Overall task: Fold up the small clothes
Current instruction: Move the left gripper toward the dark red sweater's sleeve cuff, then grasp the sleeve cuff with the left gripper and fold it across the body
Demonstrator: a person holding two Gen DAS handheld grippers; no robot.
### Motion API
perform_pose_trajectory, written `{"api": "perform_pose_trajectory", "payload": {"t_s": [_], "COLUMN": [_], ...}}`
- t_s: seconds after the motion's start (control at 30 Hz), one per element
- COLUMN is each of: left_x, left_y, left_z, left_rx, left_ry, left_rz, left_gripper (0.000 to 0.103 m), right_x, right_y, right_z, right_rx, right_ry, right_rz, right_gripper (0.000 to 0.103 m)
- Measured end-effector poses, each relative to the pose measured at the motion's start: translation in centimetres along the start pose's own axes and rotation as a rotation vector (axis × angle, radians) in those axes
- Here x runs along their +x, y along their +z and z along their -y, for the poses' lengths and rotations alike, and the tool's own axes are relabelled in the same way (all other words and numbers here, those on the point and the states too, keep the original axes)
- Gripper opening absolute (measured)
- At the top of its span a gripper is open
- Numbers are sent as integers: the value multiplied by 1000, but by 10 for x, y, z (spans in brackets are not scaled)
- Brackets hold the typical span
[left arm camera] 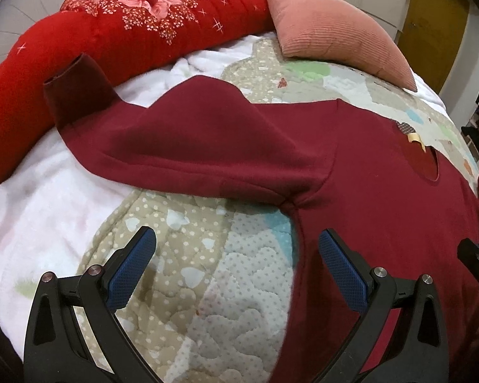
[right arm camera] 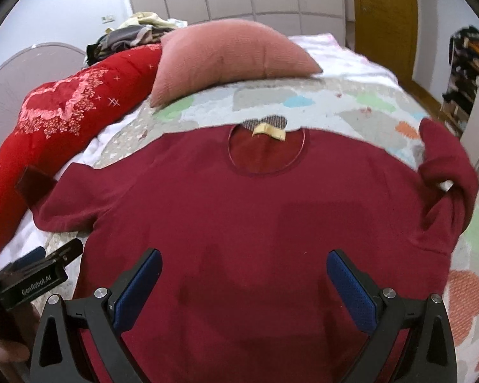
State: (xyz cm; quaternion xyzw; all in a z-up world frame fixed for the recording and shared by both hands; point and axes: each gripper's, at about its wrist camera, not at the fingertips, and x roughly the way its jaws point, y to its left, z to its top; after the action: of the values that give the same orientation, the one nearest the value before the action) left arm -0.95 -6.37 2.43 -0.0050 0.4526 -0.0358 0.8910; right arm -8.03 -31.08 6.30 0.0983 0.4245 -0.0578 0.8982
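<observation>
Left wrist: left gripper [left arm camera: 236,268] released, holding nothing, straddling the left side seam of the maroon sweater [left arm camera: 351,172]; one blue pad over the quilt [left arm camera: 188,255], the other over the body. Left sleeve [left arm camera: 175,140] runs long-axis up-left from the armpit, cuff [left arm camera: 75,86] ending by the red blanket [left arm camera: 111,32]. Left gripper is nearer that sleeve, so folding it in looks like its job.

Right wrist: right gripper [right arm camera: 244,284] released, empty, over the lower body. Sweater lies flat on the bed, neckline [right arm camera: 266,148] away from the grippers, right sleeve [right arm camera: 447,172] bunched and doubled over. Fabric thick, fleecy, limp; quilt padded, stitched; corduroy-ribbed pink pillow [right arm camera: 230,54] beyond
</observation>
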Motion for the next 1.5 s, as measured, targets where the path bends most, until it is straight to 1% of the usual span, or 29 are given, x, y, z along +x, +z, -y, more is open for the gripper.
{"api": "perform_pose_trajectory", "payload": {"t_s": [0.07,0.13,0.23,0.33,0.43,0.57,0.67,0.73,0.87,0.97,1.07,1.17,1.27,1.33,1.37,1.4,1.43,1.47,1.5], "left_x": [-1,1,0,-1,-4,-5,-6,-2,14,18,19,27,44,61,70,78,86,93,95], "left_y": [0,1,3,5,9,20,30,37,50,58,65,73,79,83,84,85,86,87,89], "left_z": [-2,-6,-13,-22,-37,-73,-107,-129,-165,-184,-193,-202,-208,-209,-209,-208,-208,-209,-209], "left_rx": [-4,-11,-26,-52,-59,-101,-166,-217,-315,-377,-407,-402,-386,-381,-379,-379,-382,-386,-388], "left_ry": [13,8,23,17,45,106,145,161,157,173,205,254,300,277,247,223,202,203,212], "left_rz": [11,-1,8,5,21,37,49,56,11,23,56,85,71,33,10,-10,-34,-44,-21], "left_gripper": [102,102,102,102,102,102,102,102,102,102,102,102,102,102,100,98,92,91,88], "right_x": [0,-1,3,3,6,12,15,15,17,21,26,28,32,36,37,39,40,41,42], "right_y": [1,1,2,0,-1,-1,1,4,8,7,7,8,8,7,6,6,5,5,5], "right_z": [-2,-6,-14,-24,-31,-38,-45,-51,-57,-58,-58,-55,-54,-55,-56,-57,-58,-59,-59], "right_rx": [2,2,-19,-46,-66,-71,-85,-107,-117,-119,-128,-115,-101,-103,-107,-112,-115,-117,-118], "right_ry": [4,-7,8,0,4,16,31,25,36,44,51,54,70,79,81,81,79,79,79], "right_rz": [12,39,16,29,28,17,10,14,22,3,-20,-18,-33,-52,-58,-62,-64,-66,-67], "right_gripper": [103,103,103,103,103,103,103,103,103,103,103,103,103,103,103,103,103,103,103]}}
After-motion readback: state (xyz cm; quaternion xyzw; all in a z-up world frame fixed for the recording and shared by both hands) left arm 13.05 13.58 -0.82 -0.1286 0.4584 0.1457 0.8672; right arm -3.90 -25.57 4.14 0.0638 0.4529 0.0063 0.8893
